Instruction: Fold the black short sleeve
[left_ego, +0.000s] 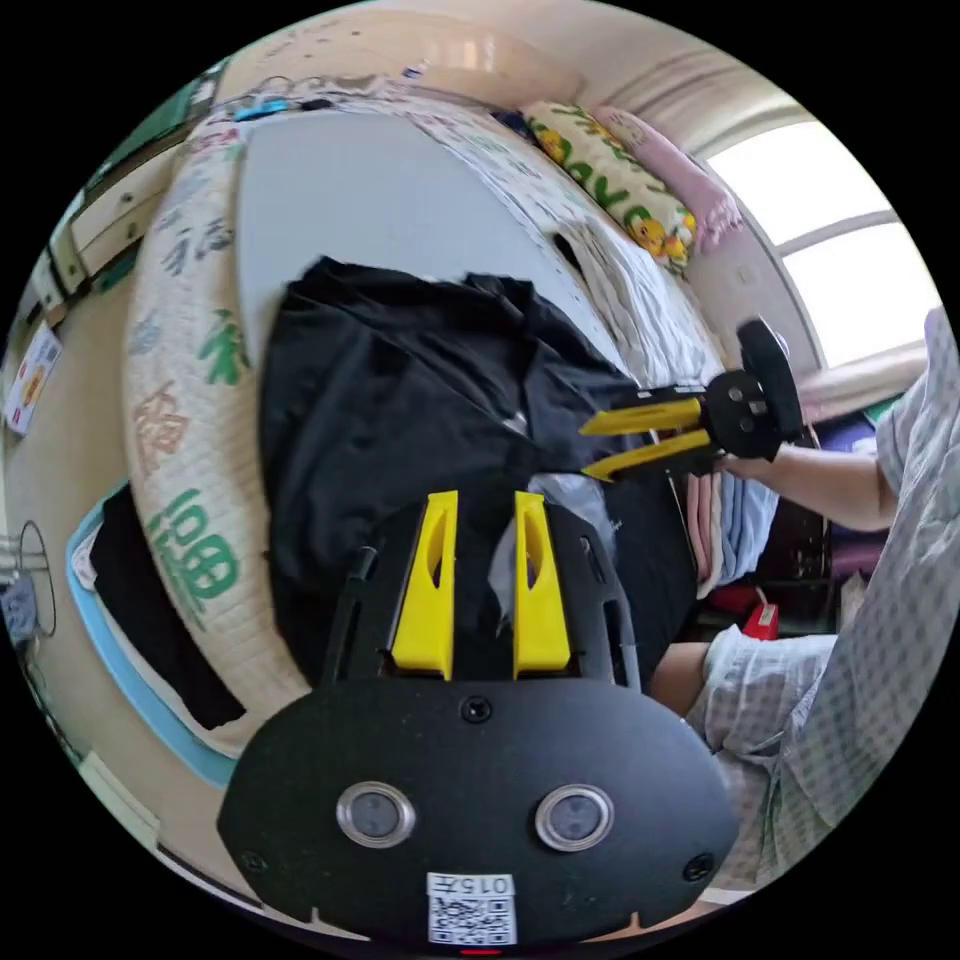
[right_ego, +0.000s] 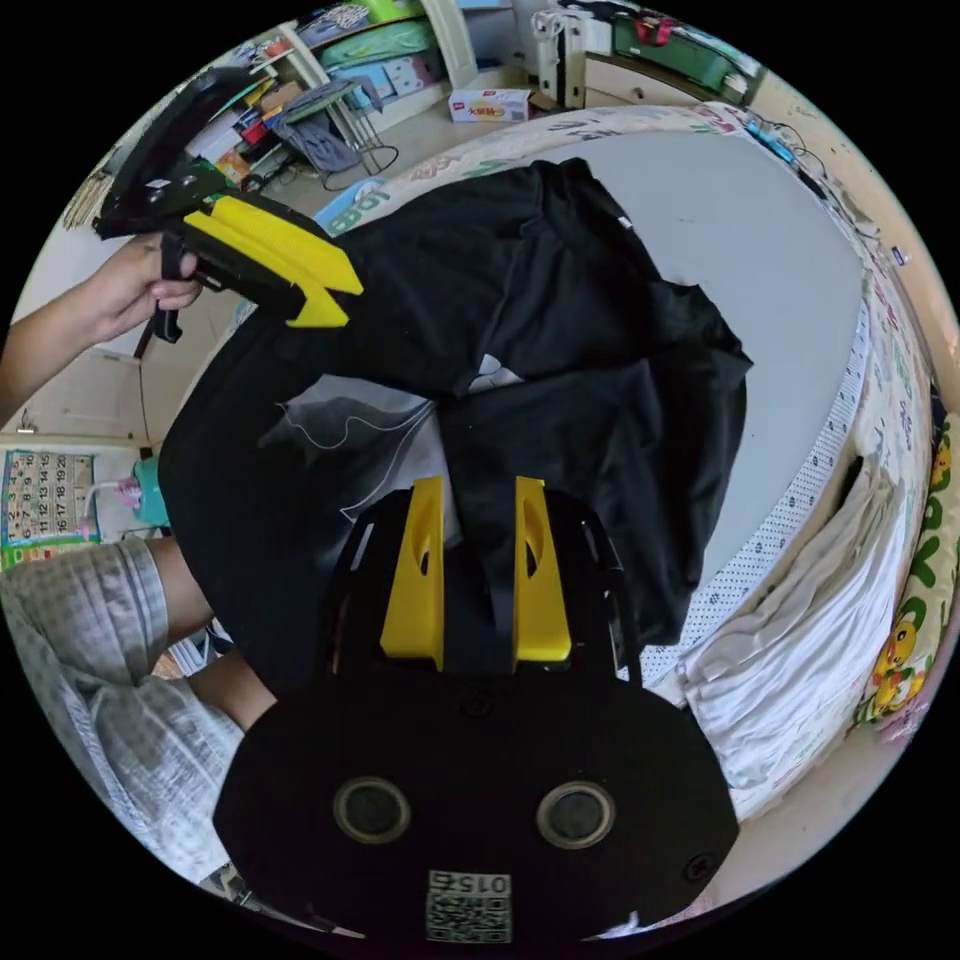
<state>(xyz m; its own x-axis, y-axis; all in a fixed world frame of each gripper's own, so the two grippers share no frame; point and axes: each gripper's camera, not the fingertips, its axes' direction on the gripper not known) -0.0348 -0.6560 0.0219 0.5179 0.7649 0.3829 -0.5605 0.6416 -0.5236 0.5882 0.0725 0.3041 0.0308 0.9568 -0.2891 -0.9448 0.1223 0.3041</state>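
Crumpled black short sleeve (left_ego: 400, 400), smooth grey bed (left_ego: 350, 200)

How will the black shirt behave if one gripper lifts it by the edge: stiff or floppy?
Probably floppy: the black shirt already lies in soft wrinkles and folds on the grey mattress. It seems light and thin, so the unheld part would likely sag and drag. The left gripper and right gripper each have cloth between their jaws, so it looks easy to pinch.

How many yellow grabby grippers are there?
2. The left gripper hangs over the near edge of the black shirt. The right gripper is over the same shirt, beside it. Each one also shows in the other's view.
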